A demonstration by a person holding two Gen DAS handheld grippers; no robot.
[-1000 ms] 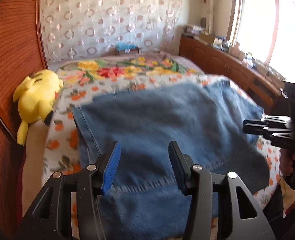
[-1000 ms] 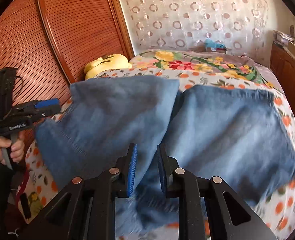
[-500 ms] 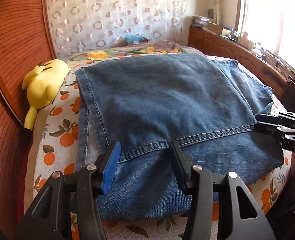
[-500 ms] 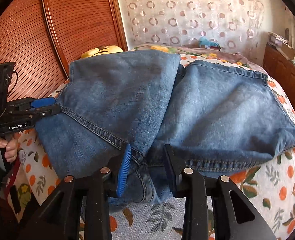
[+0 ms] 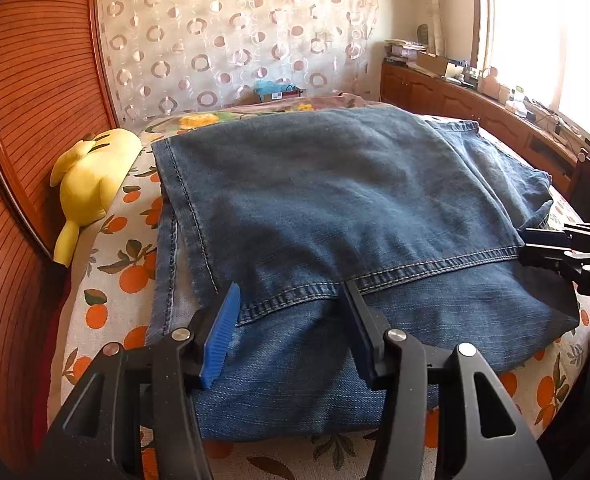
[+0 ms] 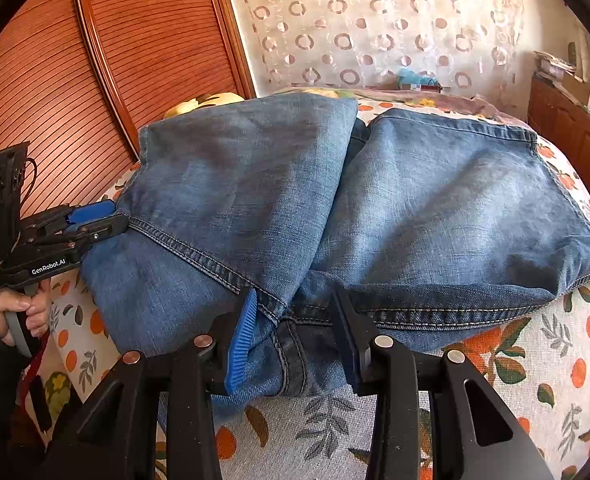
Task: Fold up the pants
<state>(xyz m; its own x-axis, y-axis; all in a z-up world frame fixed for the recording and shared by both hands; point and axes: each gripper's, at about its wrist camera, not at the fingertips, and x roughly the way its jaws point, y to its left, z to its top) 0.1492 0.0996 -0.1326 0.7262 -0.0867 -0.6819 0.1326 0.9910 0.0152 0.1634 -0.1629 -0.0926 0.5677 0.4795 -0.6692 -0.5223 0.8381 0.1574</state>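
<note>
**Jeans laid over in a fold, both grippers slack at the near edge**

Bedroom: a bed [image 5: 107, 280] under an orange-print cover, ribbed wooden headboard [image 5: 23, 128] at 9 o'clock, patterned curtain [image 5: 235, 40] at 12, a yellow plush toy [image 5: 91, 184] tucked by the headboard.

Left wrist view. Blue jeans [image 5: 335, 200] fill the middle of the bed, an upper layer folded over a lower one. Its stitched hem [image 5: 415, 270] runs across the frame from about 8 o'clock to 3 o'clock. Left gripper [image 5: 291, 320] at 6 o'clock: jaws apart, straddling the hem near its left end, blue pad on one side, black on the other; neither pad appears to press on the cloth. Right gripper [image 5: 535, 246] enters at 3 o'clock, tips at the hem's other end.

Right wrist view. Same jeans [image 6: 435, 208] seen from the other side: two lobes of denim meeting in a crease running from 12 toward 6, right at the right gripper [image 6: 295, 320]. Its jaws have just been opening; a bunched seam of denim lies between them, not pinched. Left gripper [image 6: 91, 224] sits at 9 o'clock, its tips at the hem corner, a hand [image 6: 11, 312] on its handle.

Judgement: this fold looks set down and released. The bundle's long axis lies side to side across both grippers, each equally near its own end, so a further fold would mean re-gripping an edge.
</note>
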